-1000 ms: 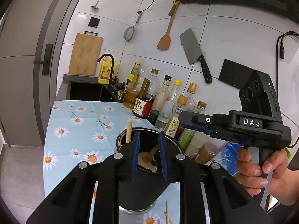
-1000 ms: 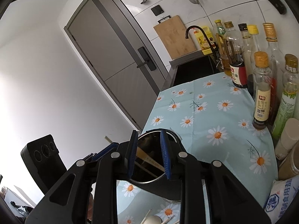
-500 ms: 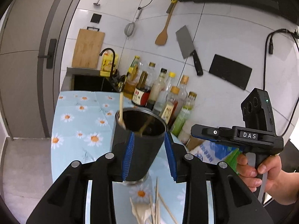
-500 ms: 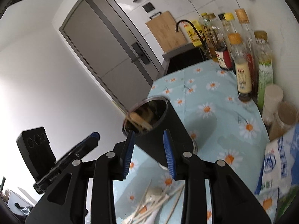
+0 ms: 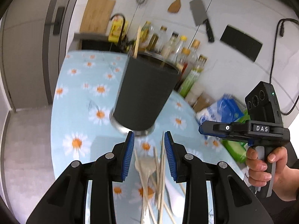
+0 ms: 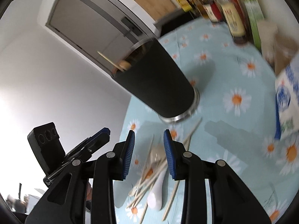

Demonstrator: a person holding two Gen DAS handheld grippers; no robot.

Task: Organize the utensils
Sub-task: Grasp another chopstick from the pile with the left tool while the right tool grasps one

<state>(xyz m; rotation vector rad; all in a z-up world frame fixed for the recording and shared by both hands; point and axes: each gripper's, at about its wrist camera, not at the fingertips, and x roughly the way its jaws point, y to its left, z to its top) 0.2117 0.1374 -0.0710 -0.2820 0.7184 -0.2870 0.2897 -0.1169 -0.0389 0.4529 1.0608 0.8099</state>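
Step in hand: picking loose utensils. Left hand-held gripper (image 5: 149,138) and right hand-held gripper (image 6: 149,135) both gape, empty, above the chopsticks (image 5: 161,169) and spoon (image 6: 156,196) scattered on the counter (image 5: 78,97), just before the black holder (image 5: 145,93). Next: drop onto one stick, pinch, lift it into the holder.

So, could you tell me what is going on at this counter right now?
A person holds a gripper in each hand over a daisy tablecloth. The left gripper and right gripper are both open and empty. Loose chopsticks and a spoon lie below them; the black utensil holder stands beyond, already holding a few.
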